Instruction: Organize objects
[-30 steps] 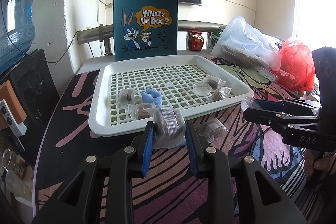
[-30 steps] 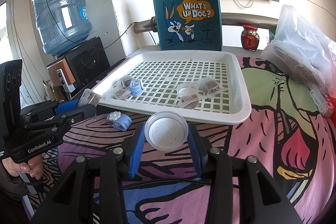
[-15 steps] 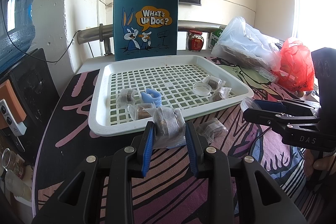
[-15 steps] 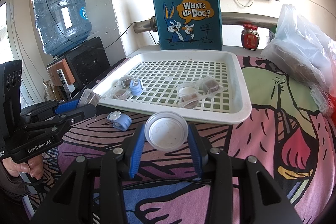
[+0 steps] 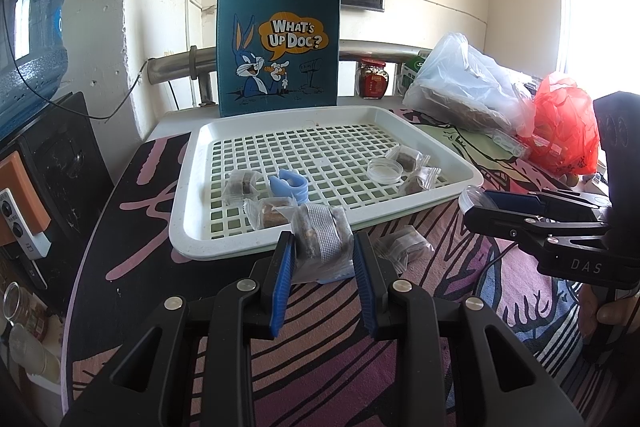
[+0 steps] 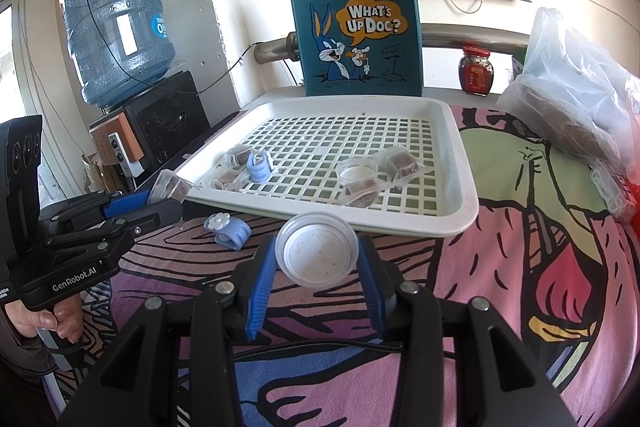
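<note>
My left gripper (image 5: pixel 322 251) is shut on a wrapped brown snack packet (image 5: pixel 320 241), held just in front of the white slotted tray (image 5: pixel 208 243). My right gripper (image 6: pixel 318 259) is shut on a round clear plastic lid (image 6: pixel 316 253), held above the cloth before the tray's near rim (image 6: pixel 460 223). The tray holds several wrapped snacks (image 5: pixel 408 159), a clear lid (image 5: pixel 385 171) and a blue clip (image 5: pixel 289 183). Another blue flower clip (image 6: pixel 228 231) and a wrapped snack (image 5: pixel 404 247) lie on the cloth outside the tray.
A teal "What's Up Doc?" tote bag (image 5: pixel 278 43) stands behind the tray. Clear plastic bags (image 5: pixel 468 87) and a red bag (image 5: pixel 564 127) sit at the right, a red jar (image 6: pixel 476 71) at the back. A water bottle (image 6: pixel 116 31) stands on a black dispenser at the left.
</note>
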`<action>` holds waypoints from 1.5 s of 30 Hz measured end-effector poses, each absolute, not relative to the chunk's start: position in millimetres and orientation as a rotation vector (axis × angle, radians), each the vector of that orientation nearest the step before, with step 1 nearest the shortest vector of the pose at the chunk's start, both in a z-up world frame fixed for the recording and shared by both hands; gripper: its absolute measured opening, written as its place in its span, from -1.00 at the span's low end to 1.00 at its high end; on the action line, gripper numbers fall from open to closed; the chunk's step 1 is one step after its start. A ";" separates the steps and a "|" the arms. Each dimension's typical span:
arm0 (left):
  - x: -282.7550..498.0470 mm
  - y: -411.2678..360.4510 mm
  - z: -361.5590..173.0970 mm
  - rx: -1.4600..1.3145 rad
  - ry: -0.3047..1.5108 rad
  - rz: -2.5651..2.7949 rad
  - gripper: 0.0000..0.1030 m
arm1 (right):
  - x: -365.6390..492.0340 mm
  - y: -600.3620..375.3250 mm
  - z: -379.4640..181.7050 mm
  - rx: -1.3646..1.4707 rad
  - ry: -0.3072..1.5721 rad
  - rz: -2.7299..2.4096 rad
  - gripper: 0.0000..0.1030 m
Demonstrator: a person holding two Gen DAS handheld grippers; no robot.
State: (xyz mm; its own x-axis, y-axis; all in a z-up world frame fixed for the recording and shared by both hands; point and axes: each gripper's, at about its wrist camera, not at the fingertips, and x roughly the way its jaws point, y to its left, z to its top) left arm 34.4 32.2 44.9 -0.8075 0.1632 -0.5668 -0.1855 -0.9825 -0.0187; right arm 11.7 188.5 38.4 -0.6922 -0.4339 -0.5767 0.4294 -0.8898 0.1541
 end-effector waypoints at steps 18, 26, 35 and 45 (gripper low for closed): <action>23.4 16.6 58.6 -0.913 -0.012 2.817 -0.45 | 9.6 221.3 57.7 0.808 -0.133 -2.572 -0.24; -10.6 8.7 99.5 -0.812 0.014 2.851 -0.45 | -21.8 249.8 106.8 0.714 -0.221 -2.616 -0.24; -94.4 9.0 75.0 -0.992 0.068 2.860 -0.45 | -98.7 203.9 92.8 0.873 -0.151 -2.508 -0.23; -151.3 -4.7 27.8 -1.262 -0.080 2.802 -0.43 | -167.2 166.6 33.5 1.149 -0.058 -2.498 -0.23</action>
State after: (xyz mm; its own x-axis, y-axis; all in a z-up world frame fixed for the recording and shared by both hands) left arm -151.3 -4.7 27.8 -0.6611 0.0822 -0.7457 -0.0398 -0.9964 -0.0746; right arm -167.2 166.6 33.5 -0.5881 -0.3637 -0.7224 0.3296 -0.9234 0.1967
